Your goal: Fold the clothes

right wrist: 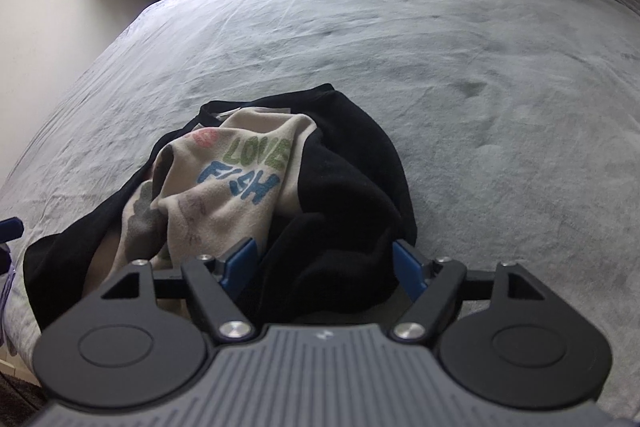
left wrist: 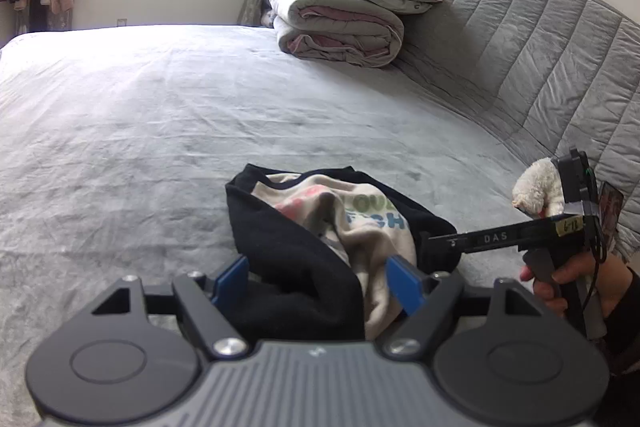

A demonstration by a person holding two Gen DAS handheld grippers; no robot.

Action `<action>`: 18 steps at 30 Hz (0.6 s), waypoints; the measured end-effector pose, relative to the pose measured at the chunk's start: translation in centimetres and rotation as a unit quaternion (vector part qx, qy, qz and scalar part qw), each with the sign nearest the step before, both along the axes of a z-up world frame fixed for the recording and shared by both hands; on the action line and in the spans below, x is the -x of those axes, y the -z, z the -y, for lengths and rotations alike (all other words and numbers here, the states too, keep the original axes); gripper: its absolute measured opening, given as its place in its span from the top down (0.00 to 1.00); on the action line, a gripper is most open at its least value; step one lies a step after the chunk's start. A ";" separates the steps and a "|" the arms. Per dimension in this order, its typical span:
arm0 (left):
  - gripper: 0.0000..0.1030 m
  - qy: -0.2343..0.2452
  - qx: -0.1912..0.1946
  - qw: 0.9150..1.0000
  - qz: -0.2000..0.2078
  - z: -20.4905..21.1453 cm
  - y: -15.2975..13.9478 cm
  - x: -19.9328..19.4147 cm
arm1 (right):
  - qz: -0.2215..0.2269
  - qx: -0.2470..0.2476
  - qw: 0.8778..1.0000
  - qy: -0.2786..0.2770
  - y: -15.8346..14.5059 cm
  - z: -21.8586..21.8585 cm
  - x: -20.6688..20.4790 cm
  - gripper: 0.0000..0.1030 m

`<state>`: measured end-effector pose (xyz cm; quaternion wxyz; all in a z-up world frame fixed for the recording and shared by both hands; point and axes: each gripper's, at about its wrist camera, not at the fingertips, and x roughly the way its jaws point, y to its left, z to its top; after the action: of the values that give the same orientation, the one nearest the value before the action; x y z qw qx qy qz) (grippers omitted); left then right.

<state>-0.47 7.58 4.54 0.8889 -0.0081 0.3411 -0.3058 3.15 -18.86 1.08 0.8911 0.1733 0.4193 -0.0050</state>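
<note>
Crumpled black-and-cream sweatshirt [right wrist: 256, 187] in a heap near the front edge of the grey bed [left wrist: 200, 99], printed chest panel bunched on top, lettering partly readable. Folded duvet [left wrist: 336, 23] and pillows well beyond the sweatshirt, by the headboard.

Left gripper [left wrist: 320, 281] at the near edge of the sweatshirt, jaws spread wide, blue pads clear of the cloth: black fabric and a cream fold between them, nothing pinched. Right gripper [right wrist: 324, 267] the same on the other side of the sweatshirt, jaws wide, a black fold lying between the pads, no squeeze visible.

No fold possible on a heap like this (flattening first, surely). Best bet by the look of it: find the hem or shoulder seams rather than a random bunch, pinch a single layer at two matching corners, lift, shake out, lay flat with the print facing down. Risk: grabbing two layers and dragging the knot along.
</note>
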 end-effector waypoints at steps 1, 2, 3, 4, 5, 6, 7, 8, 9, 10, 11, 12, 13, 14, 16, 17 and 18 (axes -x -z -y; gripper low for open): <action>0.25 0.006 -0.002 1.000 -0.004 0.4 0.2 -0.2 | -0.006 -0.011 1.000 -0.002 0.2 -0.1 -0.1 0.26; 0.25 0.011 -0.009 1.000 -0.005 1.0 0.5 -0.3 | -0.011 -0.019 1.000 -0.004 0.4 -0.2 -0.1 0.26; 0.25 0.016 -0.016 1.000 -0.005 1.5 0.8 -0.5 | -0.016 -0.026 1.000 -0.007 0.6 -0.3 -0.2 0.26; 0.25 0.018 -0.025 1.000 -0.006 2.0 1.2 -0.7 | -0.021 -0.034 0.999 -0.009 0.8 -0.5 -0.2 0.25; 0.25 0.019 -0.033 0.999 -0.008 2.5 1.6 -1.0 | -0.026 -0.041 0.999 -0.011 1.0 -0.6 -0.3 0.25; 0.26 0.018 -0.041 0.999 -0.010 2.9 2.0 -1.2 | -0.031 -0.049 0.998 -0.013 1.2 -0.8 -0.4 0.25; 0.27 0.016 -0.050 0.999 -0.010 3.3 2.4 -1.5 | -0.038 -0.061 0.997 -0.017 1.5 -0.9 -0.5 0.25; 0.31 0.013 -0.058 0.998 -0.010 3.7 2.8 -1.7 | -0.045 -0.072 0.996 -0.020 1.9 -1.1 -0.6 0.24; 0.35 0.010 -0.063 0.998 -0.011 3.9 3.1 -1.9 | -0.047 -0.073 0.996 -0.020 2.1 -1.2 -0.7 0.24; 0.43 0.007 -0.066 0.998 -0.014 4.1 3.4 -2.2 | -0.045 -0.066 0.997 -0.019 2.2 -1.5 -0.8 0.24; 0.48 0.004 -0.065 0.998 -0.018 4.1 3.7 -2.5 | -0.042 -0.062 0.997 -0.016 2.3 -1.7 -0.9 0.24; 0.52 -0.001 -0.063 0.998 -0.022 4.1 3.9 -2.8 | -0.039 -0.058 0.997 -0.013 2.4 -1.9 -1.0 0.23; 0.61 -0.007 -0.061 0.998 -0.024 4.1 4.0 -3.0 | -0.035 -0.054 0.998 -0.009 2.4 -2.1 -1.0 0.23; 0.73 -0.013 -0.062 0.998 -0.024 4.0 4.1 -3.2 | -0.031 -0.049 0.998 -0.006 2.5 -2.3 -1.1 0.25; 0.82 -0.028 -0.059 0.998 -0.021 3.8 4.1 -3.6 | -0.016 -0.020 1.000 -0.002 2.4 -2.7 -1.1 0.38; 0.85 -0.038 -0.054 0.998 -0.018 3.5 3.9 -3.8 | -0.008 -0.006 1.000 0.000 2.3 -2.9 -1.2 0.55; 0.86 -0.047 -0.049 0.998 -0.015 3.2 3.8 -4.0 | -0.003 0.010 1.000 0.000 2.3 -3.1 -1.3 0.63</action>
<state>3.57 4.36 0.77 0.8966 0.0151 0.3679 -0.2459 4.49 -15.76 -1.24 0.8915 0.1645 0.4220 -0.0094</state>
